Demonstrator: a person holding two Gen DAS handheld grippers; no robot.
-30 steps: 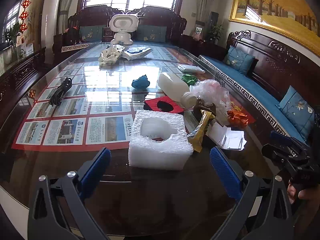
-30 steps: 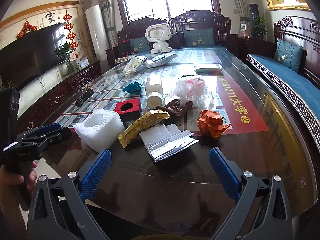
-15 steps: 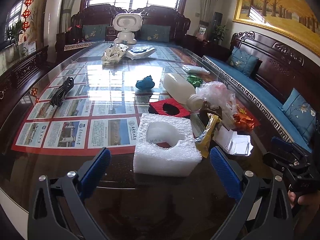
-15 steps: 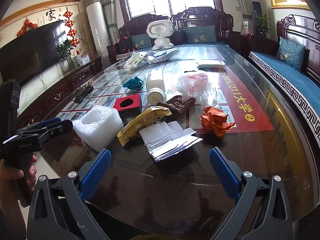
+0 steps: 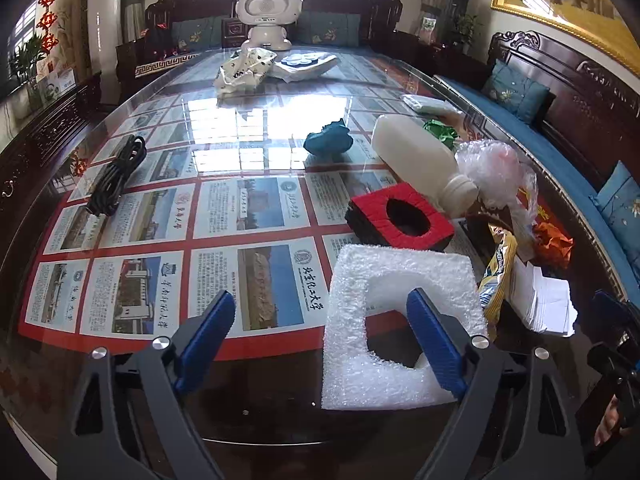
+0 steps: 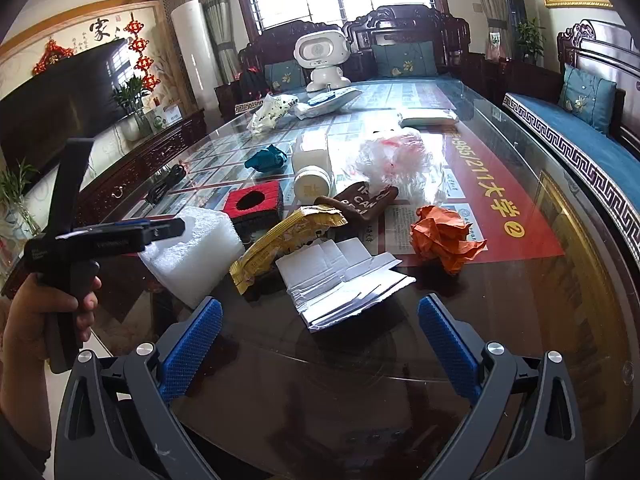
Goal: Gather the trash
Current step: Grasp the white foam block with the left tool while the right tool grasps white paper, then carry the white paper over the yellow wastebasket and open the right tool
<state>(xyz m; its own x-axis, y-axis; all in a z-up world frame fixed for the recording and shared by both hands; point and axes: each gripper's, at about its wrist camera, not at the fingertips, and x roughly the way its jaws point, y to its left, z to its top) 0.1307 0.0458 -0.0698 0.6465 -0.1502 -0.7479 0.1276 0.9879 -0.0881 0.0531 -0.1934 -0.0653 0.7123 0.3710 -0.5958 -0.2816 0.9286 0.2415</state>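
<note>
A: How does the white foam block (image 5: 400, 320) look, and where is it?

B: It is a thick square piece with a rough, bubbly surface and a hole cut out in the middle. It lies flat on the glass table (image 5: 280, 420), touching the near side of the red and black foam piece (image 5: 400, 220).

A: And the left gripper (image 5: 316, 328)?

B: Its jaws are closing. One blue finger (image 5: 434, 344) stands over the hole of the white foam block, the other finger (image 5: 206, 332) is well apart from the block, so the pads do not press it.

A: What lies beside the block?

B: A yellow wrapper (image 6: 286, 242) is just beside it, and folded white papers (image 6: 340, 280) lie next to that wrapper.

A: And the right gripper (image 6: 320, 348)?

B: Its jaws are wide apart above bare glass, near the papers, with nothing between them.
</note>
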